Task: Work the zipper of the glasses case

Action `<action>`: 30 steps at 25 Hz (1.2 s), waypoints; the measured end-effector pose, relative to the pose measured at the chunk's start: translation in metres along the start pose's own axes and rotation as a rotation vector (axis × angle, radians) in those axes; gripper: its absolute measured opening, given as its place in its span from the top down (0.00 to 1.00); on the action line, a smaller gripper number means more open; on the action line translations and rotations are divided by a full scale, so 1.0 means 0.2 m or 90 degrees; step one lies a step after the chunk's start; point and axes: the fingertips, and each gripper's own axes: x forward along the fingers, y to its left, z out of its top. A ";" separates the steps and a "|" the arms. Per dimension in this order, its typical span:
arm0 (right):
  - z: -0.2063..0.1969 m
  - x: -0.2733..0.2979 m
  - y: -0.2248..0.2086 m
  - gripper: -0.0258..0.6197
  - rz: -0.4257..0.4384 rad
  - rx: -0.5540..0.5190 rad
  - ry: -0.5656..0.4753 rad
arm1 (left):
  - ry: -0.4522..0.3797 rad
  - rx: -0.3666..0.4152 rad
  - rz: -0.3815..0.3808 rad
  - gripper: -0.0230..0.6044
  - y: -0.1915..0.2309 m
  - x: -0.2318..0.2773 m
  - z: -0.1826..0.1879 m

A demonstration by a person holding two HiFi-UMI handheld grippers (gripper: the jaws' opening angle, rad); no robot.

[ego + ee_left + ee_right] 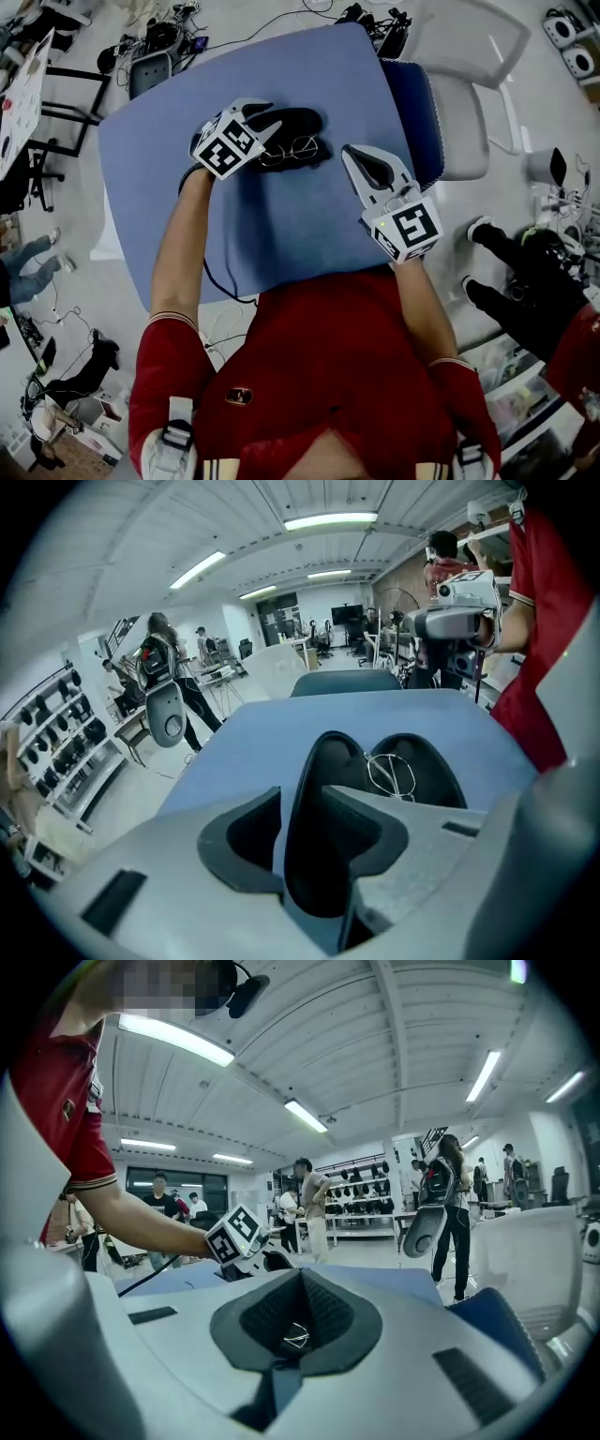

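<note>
Our right gripper (354,157) at 3 o'clock, jaws pressed together, empty, our left gripper (265,120) at 11, jaws spread around the rim of the open glasses case (302,122), at 12 on the blue counter (281,225), glasses (291,150) inside.

The worktop (281,216) is plain mid blue; the glasses case (302,120) is black; the glasses (289,150) look silvery, perhaps; the left gripper (267,120) and right gripper (361,159) are pale grey, dark-padded, with black-and-white square markers; the sleeve (169,356) is red.
</note>
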 end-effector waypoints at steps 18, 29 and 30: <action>-0.05 -0.09 0.03 0.96 -0.002 0.002 0.009 | 0.012 0.099 0.061 0.88 -0.10 -0.10 0.08; -0.12 -0.13 0.09 0.96 0.025 -0.005 0.018 | 0.000 0.151 0.078 0.88 -0.41 -0.24 0.10; -0.12 -0.13 0.10 0.96 0.026 -0.005 0.019 | 0.003 0.157 0.083 0.88 -0.44 -0.25 0.10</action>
